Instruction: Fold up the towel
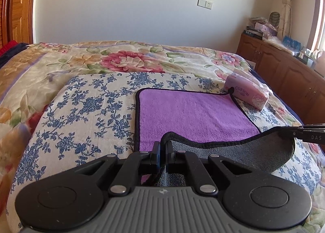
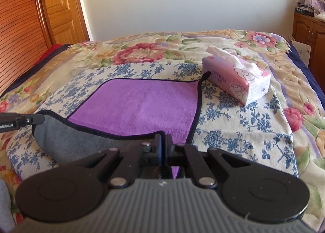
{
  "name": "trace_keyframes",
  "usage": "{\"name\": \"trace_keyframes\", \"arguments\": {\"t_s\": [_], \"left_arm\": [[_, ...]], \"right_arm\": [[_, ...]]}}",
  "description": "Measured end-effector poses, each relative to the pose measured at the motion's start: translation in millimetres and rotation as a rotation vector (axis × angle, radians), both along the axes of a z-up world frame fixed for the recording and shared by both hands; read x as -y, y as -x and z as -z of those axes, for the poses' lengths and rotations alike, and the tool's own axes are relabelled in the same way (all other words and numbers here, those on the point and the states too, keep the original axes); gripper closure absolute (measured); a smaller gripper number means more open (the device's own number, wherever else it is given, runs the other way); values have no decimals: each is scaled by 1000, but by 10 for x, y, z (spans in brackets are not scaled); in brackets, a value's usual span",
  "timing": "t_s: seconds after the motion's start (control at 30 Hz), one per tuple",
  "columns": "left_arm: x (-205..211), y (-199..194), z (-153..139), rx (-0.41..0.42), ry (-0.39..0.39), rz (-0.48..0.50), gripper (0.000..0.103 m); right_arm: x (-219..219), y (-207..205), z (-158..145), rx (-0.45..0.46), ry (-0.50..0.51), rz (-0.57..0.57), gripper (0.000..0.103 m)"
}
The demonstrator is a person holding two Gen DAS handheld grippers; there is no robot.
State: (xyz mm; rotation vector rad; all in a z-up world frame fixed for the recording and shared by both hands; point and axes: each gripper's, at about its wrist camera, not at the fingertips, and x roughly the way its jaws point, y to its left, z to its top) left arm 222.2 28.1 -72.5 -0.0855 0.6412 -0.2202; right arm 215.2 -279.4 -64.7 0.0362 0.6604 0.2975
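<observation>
The towel is purple on top, grey underneath, with a dark bound edge. It lies on a blue-flowered cloth spread over the bed, toward the bed's near edge. Its far half lies flat; its near edge is lifted off the cloth, so the grey underside sags in a curve between the two grippers.

The left gripper has its jaws closed tight on the towel's near left corner, the dark binding bent up and over between them. The right gripper has its jaws closed on the near right corner, with purple pile showing just below them. Each gripper's tip shows in the other's view, at the far end of the raised edge: the right gripper at the frame's right edge, the left gripper at the frame's left.

A pink tissue pack marked COTTON stands on the cloth just beside the towel's far right corner, a white tissue pulled up from its top. The towel's hanging loop touches or almost touches the pack; I cannot tell which. Beyond the bed's right edge is a wooden cabinet with clutter on top. A wooden door stands past the far left corner, and a wall switch is on the far wall.
</observation>
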Motion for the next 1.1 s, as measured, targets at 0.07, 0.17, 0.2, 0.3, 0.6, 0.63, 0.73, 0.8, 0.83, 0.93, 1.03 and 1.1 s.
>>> {"name": "trace_keyframes", "arguments": {"t_s": [0.07, 0.17, 0.2, 0.3, 0.6, 0.63, 0.73, 0.8, 0.83, 0.93, 1.03, 1.1], "left_arm": [[1, -25, -3, 3, 0, 2, 97], [9, -70, -4, 7, -3, 7, 97], [14, -86, -3, 8, -4, 8, 97], [22, -127, 15, 10, -8, 9, 97], [33, -225, 43, 10, -15, 14, 98], [37, -235, 46, 11, -16, 15, 98], [43, -269, 42, 15, -18, 15, 98], [42, -289, 32, 18, -16, 16, 98], [41, -298, 24, 20, -15, 15, 98], [44, -327, -7, 28, -11, 16, 98], [56, -355, -33, 37, -14, 19, 98], [63, -377, -43, 41, -13, 19, 98]], "right_arm": [[0, -23, -9, 6, 1, -2, 99], [-1, -56, -6, 12, 4, -4, 99], [-1, -67, 3, 12, 8, -3, 99], [8, -110, 41, 3, 12, 1, 99], [38, -216, 59, 16, 9, -6, 99], [42, -230, 59, 18, 9, -7, 99], [59, -259, 49, 27, 6, -8, 99], [72, -272, 32, 34, -1, -9, 99], [75, -275, 19, 40, -4, -10, 99], [75, -288, -20, 61, -7, -13, 99], [72, -312, -56, 80, -9, -15, 99], [68, -330, -70, 89, -9, -17, 99]]}}
